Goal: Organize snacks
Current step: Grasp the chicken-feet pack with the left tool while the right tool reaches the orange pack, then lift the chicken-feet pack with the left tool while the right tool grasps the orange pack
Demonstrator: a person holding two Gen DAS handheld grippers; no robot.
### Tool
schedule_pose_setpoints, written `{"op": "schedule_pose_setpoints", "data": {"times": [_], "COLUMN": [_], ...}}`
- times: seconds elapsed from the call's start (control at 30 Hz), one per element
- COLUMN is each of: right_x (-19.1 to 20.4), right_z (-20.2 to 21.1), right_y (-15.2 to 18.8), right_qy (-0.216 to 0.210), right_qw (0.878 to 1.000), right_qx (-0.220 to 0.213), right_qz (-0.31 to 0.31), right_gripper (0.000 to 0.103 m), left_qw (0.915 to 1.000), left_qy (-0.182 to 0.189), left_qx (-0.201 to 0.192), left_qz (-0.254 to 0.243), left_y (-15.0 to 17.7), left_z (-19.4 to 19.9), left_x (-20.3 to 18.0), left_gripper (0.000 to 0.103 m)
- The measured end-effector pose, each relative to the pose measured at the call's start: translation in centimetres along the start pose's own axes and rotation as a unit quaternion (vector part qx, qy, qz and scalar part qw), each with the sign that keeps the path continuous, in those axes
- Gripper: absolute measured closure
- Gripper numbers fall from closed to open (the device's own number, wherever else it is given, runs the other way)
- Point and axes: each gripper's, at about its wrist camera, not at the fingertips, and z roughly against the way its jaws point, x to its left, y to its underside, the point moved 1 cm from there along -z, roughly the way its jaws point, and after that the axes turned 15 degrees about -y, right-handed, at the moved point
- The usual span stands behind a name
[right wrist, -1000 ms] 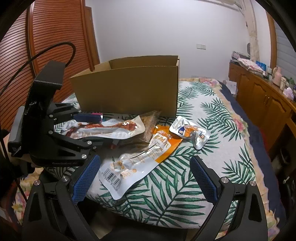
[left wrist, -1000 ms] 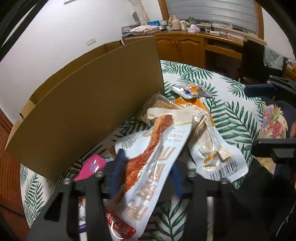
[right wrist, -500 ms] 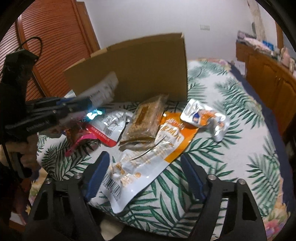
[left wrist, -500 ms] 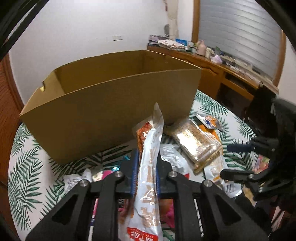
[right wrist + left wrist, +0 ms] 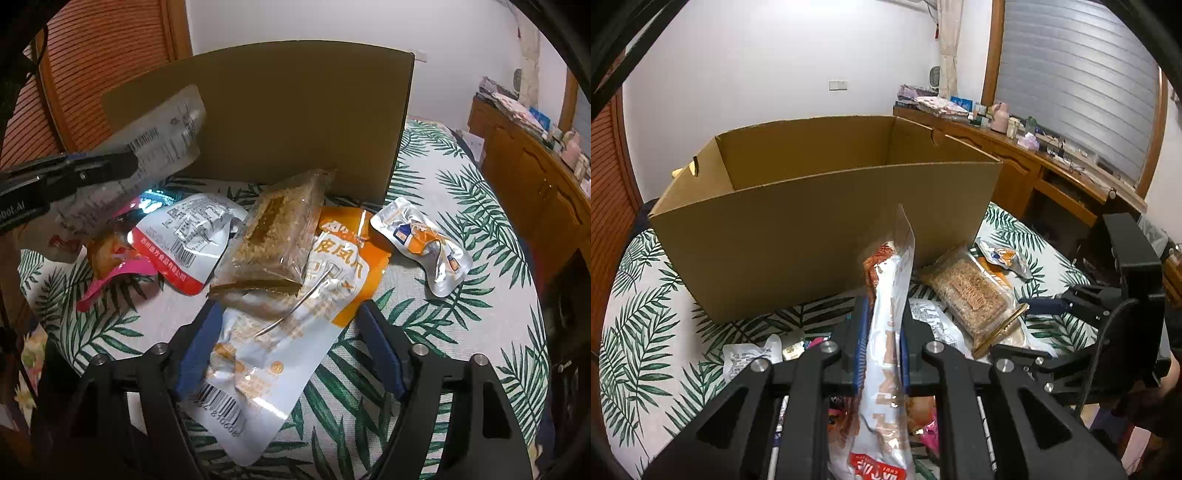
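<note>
The left gripper point(image 5: 880, 341) is clamped tight on a glossy white chicken-foot pouch point(image 5: 886, 332), held edge-up before the open corrugated cardboard box point(image 5: 820, 221) — whose inside only the left view shows. The right gripper point(image 5: 286, 354) is closing around the slick orange-and-white pouch point(image 5: 295, 332) on the leaf-print surface point(image 5: 461, 314), pads not yet pressing — a clear crumbly bar pack point(image 5: 273, 236) overlaps the pouch's top.

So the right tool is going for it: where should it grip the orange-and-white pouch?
Take the orange-and-white pouch by its near white barcode end, from the table's near edge: that end lies flat and bare, while the clear cracker pack covers its far part.
</note>
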Motion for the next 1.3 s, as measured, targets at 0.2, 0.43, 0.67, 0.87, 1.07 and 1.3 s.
{"op": "schedule_pose_setpoints", "data": {"times": [0.2,0.43,0.67,0.87,1.07,1.3], "right_x": [0.8,0.8,-0.1,0.4,-0.3,-1.1], "right_z": [1.1,3.3,3.4,2.2,0.9,-0.1], "right_y": [0.6,0.1,-0.3,-0.4,0.2,-1.2], "right_qy": [0.017,0.006,-0.014,-0.005,0.003,-0.025], "right_qw": [0.999,1.0,1.0,1.0,0.998,0.989], "right_qx": [0.019,-0.002,-0.005,0.02,0.052,0.138], "right_qz": [0.025,0.018,-0.005,0.016,0.02,0.043], "right_gripper": [0.065,0.103,0.096,0.044,0.037,0.047], "left_qw": [0.9999,0.9998,0.9999,0.9999,0.9999,0.9999], "left_qy": [-0.004,-0.006,-0.003,-0.002,-0.005,-0.006], "left_qx": [-0.006,-0.012,-0.006,-0.004,0.0,0.0], "left_qz": [0.009,0.015,0.013,0.013,0.013,0.012], "left_y": [-0.3,-0.3,-0.1,0.1,0.6,0.6], "left_z": [0.6,1.0,0.8,0.9,0.8,1.1], "left_x": [0.2,0.2,0.0,-0.1,0.2,0.2], "left_gripper": [0.092,0.092,0.092,0.092,0.092,0.092]}}
